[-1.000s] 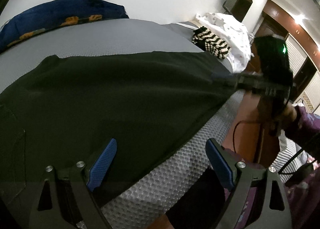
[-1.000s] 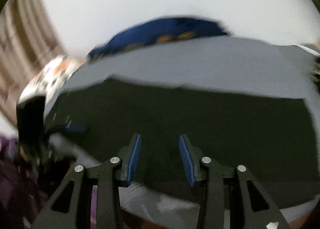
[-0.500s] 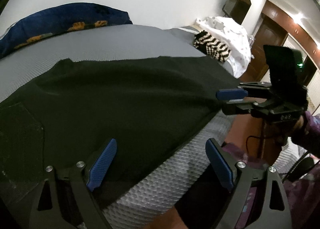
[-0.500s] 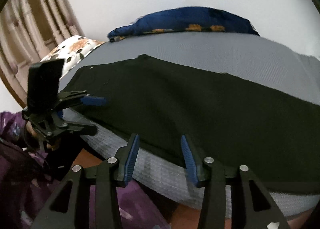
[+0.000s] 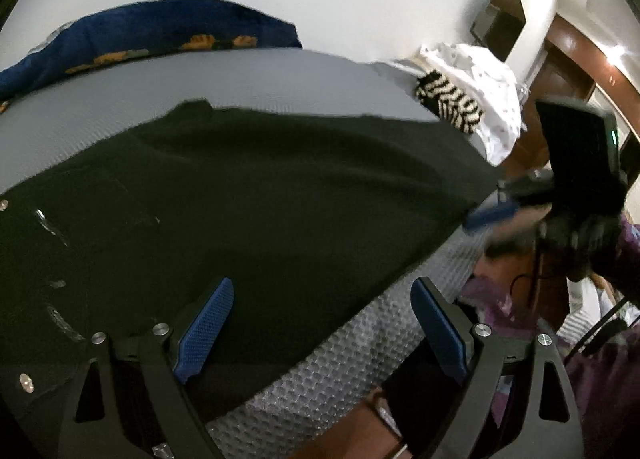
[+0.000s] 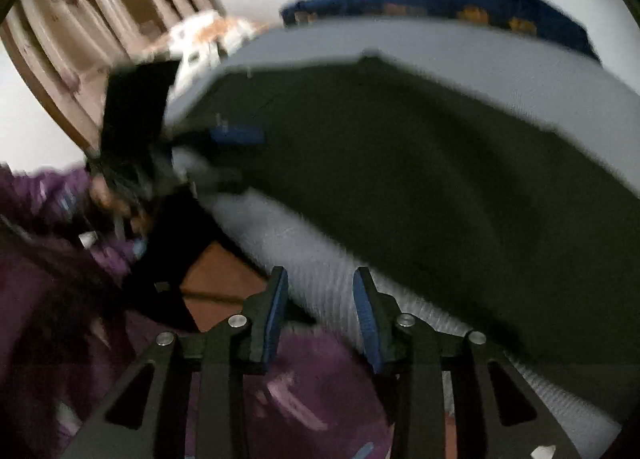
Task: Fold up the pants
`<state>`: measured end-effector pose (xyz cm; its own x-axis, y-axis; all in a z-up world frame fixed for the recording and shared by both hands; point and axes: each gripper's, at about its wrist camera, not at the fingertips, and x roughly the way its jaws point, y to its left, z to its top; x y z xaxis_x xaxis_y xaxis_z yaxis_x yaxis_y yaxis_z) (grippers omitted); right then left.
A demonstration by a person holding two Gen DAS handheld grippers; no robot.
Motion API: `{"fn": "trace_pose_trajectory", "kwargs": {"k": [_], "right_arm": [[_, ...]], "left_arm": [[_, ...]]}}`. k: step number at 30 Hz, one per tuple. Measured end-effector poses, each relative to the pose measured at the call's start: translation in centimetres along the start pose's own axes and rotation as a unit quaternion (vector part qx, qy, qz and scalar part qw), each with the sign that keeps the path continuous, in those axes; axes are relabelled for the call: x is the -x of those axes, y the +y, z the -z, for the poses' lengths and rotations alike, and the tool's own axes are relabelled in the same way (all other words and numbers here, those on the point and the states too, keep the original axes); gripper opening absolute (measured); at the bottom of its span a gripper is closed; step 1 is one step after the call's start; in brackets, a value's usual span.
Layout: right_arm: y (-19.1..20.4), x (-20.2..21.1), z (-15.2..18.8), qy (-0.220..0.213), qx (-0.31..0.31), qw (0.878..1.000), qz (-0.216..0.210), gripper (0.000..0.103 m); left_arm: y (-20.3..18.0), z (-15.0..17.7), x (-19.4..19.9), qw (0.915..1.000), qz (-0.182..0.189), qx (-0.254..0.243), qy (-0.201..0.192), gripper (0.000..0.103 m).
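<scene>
Dark green pants (image 5: 248, 203) lie spread flat across a grey bed (image 5: 280, 75); they also show in the right wrist view (image 6: 440, 179). My left gripper (image 5: 320, 323) is open wide and empty over the pants' near edge, one blue pad over the cloth, one over the bedspread. My right gripper (image 6: 320, 311) is open and empty, just off the bed's front edge near the hem end. Each gripper appears in the other's view, the right one (image 5: 492, 215) at the pants' right end, the left one (image 6: 236, 135) at the waist end.
A blue patterned pillow (image 5: 152, 43) lies at the back of the bed. A black-and-white striped item (image 5: 448, 101) and white cloth (image 5: 480, 75) lie at the right end. The bed's textured front edge (image 5: 360, 355) drops to a brown floor (image 6: 216, 271). My purple-clad body is close by.
The left gripper has moved further over the pants toward the waist. The right gripper has pulled back and swung left off the cloth to the bed's edge; both stayed open.
</scene>
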<state>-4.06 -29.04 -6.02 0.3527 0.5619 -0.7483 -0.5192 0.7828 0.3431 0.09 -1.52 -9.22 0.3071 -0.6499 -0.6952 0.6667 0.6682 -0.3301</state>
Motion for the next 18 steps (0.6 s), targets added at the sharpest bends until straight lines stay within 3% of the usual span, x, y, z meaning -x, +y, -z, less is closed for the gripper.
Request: {"fn": "trace_pose_trajectory", "kwargs": {"k": [2,3,6,8,9,12,18], "right_arm": [[-0.9,0.7,-3.5,-0.035,0.001,0.999,0.011,0.035],[-1.4,0.5,-4.9,-0.042,0.003,0.999,0.016,0.041],[-2.8,-1.4,-10.1,-0.044,0.039,0.998,0.02,0.042],[-3.7,-3.8,-13.1,-0.019,0.067,0.997,0.032,0.042],[-4.2,-5.2,-14.6,-0.004,0.075,0.997,0.026,0.042],[-5.0,-9.1,-17.6,0.021,0.098,0.995,0.017,0.041],[-6.2,-15.6,-19.6,0.074,0.125,0.989,-0.002,0.035]], "left_arm": [[-0.2,-0.4,0.6,0.9997,-0.007,-0.003,-0.024,0.09],[-0.1,-0.6,0.6,0.9994,-0.01,-0.004,-0.033,0.09],[1.0,-0.2,-0.2,0.9995,-0.023,0.0,-0.019,0.09],[2.2,0.8,-0.8,0.9995,-0.027,0.012,-0.005,0.09],[2.3,1.2,-0.3,0.9994,-0.025,0.008,-0.022,0.09],[2.3,1.6,0.0,0.9993,-0.031,-0.007,-0.022,0.09],[3.3,1.4,1.1,0.9995,-0.017,0.016,-0.018,0.09]]}}
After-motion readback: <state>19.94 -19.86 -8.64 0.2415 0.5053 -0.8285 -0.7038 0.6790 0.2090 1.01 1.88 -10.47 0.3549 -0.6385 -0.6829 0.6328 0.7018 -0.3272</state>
